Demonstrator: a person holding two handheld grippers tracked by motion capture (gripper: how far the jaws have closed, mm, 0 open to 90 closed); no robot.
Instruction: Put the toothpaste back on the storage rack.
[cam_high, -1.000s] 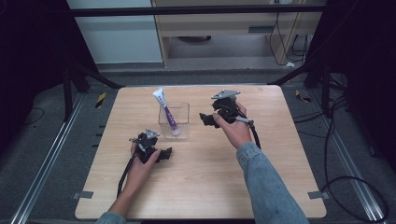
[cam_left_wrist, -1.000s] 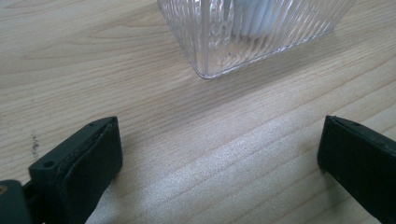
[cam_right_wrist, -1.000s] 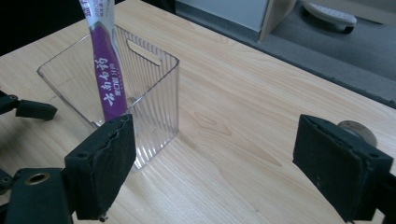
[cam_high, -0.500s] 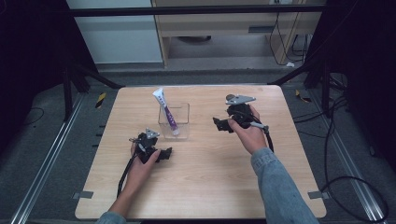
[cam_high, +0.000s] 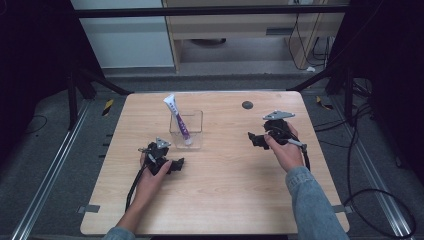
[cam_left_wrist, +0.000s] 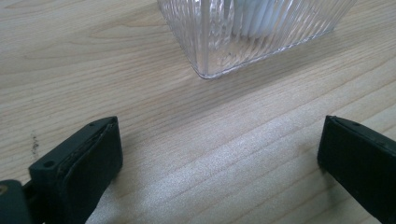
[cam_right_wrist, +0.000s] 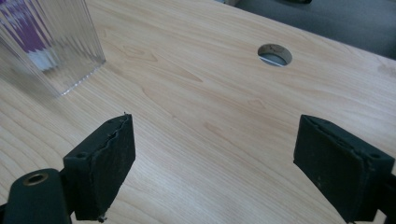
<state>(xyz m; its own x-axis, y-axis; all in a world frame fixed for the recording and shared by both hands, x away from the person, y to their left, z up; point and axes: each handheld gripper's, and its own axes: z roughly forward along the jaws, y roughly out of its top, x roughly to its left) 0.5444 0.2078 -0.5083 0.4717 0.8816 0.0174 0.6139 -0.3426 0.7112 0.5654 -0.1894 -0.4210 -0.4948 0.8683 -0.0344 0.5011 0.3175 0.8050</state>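
The white-and-purple tube leaned in the clear ribbed container at mid-table, apparently already deposited, so the left gripper beside it and the right gripper well apart gaped empty.

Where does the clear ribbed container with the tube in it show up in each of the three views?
High view: the clear ribbed container stands left of centre on the table, the purple-and-white tube leaning out of it.
Left gripper view: top centre, one corner nearest the camera, beyond the open jaws.
Right gripper view: top left corner, purple showing through.
Shared landmark: the light wooden tabletop under it.
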